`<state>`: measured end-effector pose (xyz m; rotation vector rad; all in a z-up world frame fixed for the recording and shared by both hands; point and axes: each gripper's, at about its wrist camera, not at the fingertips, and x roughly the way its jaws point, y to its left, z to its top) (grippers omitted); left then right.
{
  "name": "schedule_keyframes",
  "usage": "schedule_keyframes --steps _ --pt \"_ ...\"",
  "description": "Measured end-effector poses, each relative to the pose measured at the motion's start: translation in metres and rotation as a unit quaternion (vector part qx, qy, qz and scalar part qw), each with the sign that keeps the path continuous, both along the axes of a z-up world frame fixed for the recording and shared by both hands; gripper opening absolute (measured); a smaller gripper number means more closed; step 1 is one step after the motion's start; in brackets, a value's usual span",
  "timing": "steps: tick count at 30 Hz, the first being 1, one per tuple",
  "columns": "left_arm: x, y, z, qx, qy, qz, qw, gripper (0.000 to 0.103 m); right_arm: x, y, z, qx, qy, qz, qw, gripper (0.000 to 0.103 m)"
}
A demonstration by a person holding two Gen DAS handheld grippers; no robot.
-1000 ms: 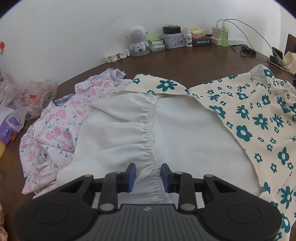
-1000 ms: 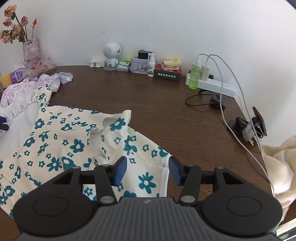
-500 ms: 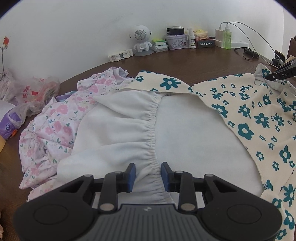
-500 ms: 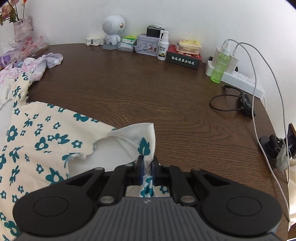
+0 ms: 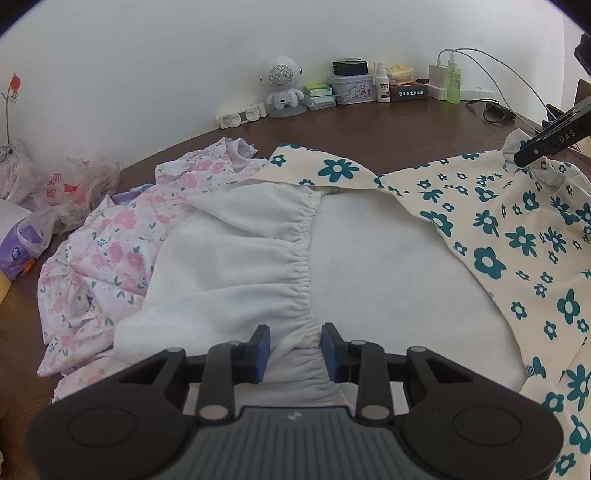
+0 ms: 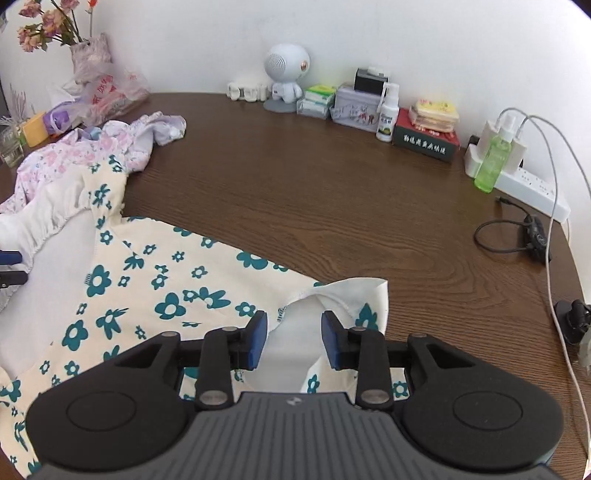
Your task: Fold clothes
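White gathered waistband (image 5: pixel 306 266) between left hand-held gripper (image 5: pixel 295 349) pads

A brown table (image 6: pixel 295 192) holds small stuff along the far wall: a white toy robot (image 6: pixel 286 74), a tin (image 6: pixel 352 109), a green bottle (image 6: pixel 493 160), a power strip (image 6: pixel 532 188). Flowers (image 6: pixel 48 22) stand far left.

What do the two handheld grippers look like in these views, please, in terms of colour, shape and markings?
Both look alike. The left gripper and the right gripper each have a ribbed grey body with a small logo, flanked by two round black housings. Black linkage arms with silver pivot pins carry blue finger pads. In the left wrist view, the right gripper's black side shows white lettering. No cables, sleeves or hands are visible.
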<state>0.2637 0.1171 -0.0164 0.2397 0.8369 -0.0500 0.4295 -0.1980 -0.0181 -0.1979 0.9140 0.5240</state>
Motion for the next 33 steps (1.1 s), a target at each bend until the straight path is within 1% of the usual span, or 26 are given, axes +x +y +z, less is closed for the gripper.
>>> schedule_keyframes --steps 3,5,6,7,8,9,11,12,13,15,18,20,23,26,28,30,31,33 --pt "-0.001 0.002 0.000 -0.007 -0.002 -0.001 1.0000 0.030 0.016 0.010 -0.014 0.005 0.036 -0.015 0.999 0.032" --pt "-0.001 0.004 0.000 -0.011 -0.001 -0.003 0.9999 0.030 0.018 0.014 -0.016 0.009 0.041 -0.012 0.999 0.032" --pt "-0.001 0.004 0.000 -0.011 0.000 -0.005 0.9999 0.030 0.019 0.016 -0.017 0.011 0.044 -0.011 0.999 0.031" --pt "-0.001 0.004 0.001 -0.010 0.003 -0.008 0.9999 0.030 0.021 0.018 -0.019 0.013 0.047 -0.009 0.999 0.012" --pt "-0.001 0.003 0.002 -0.008 0.006 -0.012 0.9999 0.030 0.022 0.020 -0.019 0.015 0.051 -0.007 0.999 0.001" --pt "0.000 0.002 0.003 -0.003 0.012 -0.018 0.9998 0.031 0.023 0.022 -0.018 0.014 0.053 -0.003 0.998 0.001" --pt "-0.007 0.000 0.009 0.008 0.017 -0.033 0.9993 0.039 0.025 0.026 -0.014 0.002 0.041 -0.002 0.999 0.001" --pt "-0.012 -0.002 0.012 0.014 0.017 -0.042 0.9989 0.040 0.026 0.027 -0.012 -0.001 0.035 -0.004 0.999 0.001" --pt "-0.018 -0.003 0.016 0.020 0.017 -0.051 0.9983 0.043 0.029 0.027 -0.009 0.001 0.031 -0.010 0.999 0.001" --pt "-0.030 -0.005 0.023 0.031 0.017 -0.069 0.9969 0.044 0.032 0.026 -0.008 0.007 0.029 -0.023 0.999 0.001" --pt "-0.051 -0.010 0.024 0.049 0.029 -0.095 0.9939 0.041 0.037 0.025 -0.010 0.019 0.031 -0.043 0.998 0.001" --pt "-0.065 -0.012 0.022 0.052 0.035 -0.101 0.9929 0.033 0.040 0.024 -0.011 0.030 0.033 -0.057 0.997 0.001" --pt "-0.081 -0.014 0.019 0.055 0.040 -0.103 0.9924 0.027 0.041 0.020 -0.016 0.055 0.043 -0.070 0.995 0.001" --pt "-0.089 -0.013 0.015 0.060 0.042 -0.096 0.9926 0.027 0.034 0.015 -0.012 0.060 0.046 -0.066 0.995 0.009" --pt "-0.088 -0.009 0.013 0.055 0.048 -0.092 0.9931 0.027 0.027 0.011 -0.010 0.051 0.044 -0.060 0.996 0.019" --pt "-0.087 -0.006 0.012 0.049 0.054 -0.091 0.9932 0.025 0.019 0.008 -0.009 0.037 0.041 -0.053 0.997 0.022" --pt "-0.087 -0.005 0.013 0.045 0.058 -0.092 0.9930 0.023 0.017 0.007 -0.010 0.033 0.045 -0.049 0.997 0.022" --pt "-0.085 -0.003 0.014 0.044 0.066 -0.094 0.9924 0.023 0.011 0.005 -0.012 0.025 0.050 -0.042 0.998 0.022"
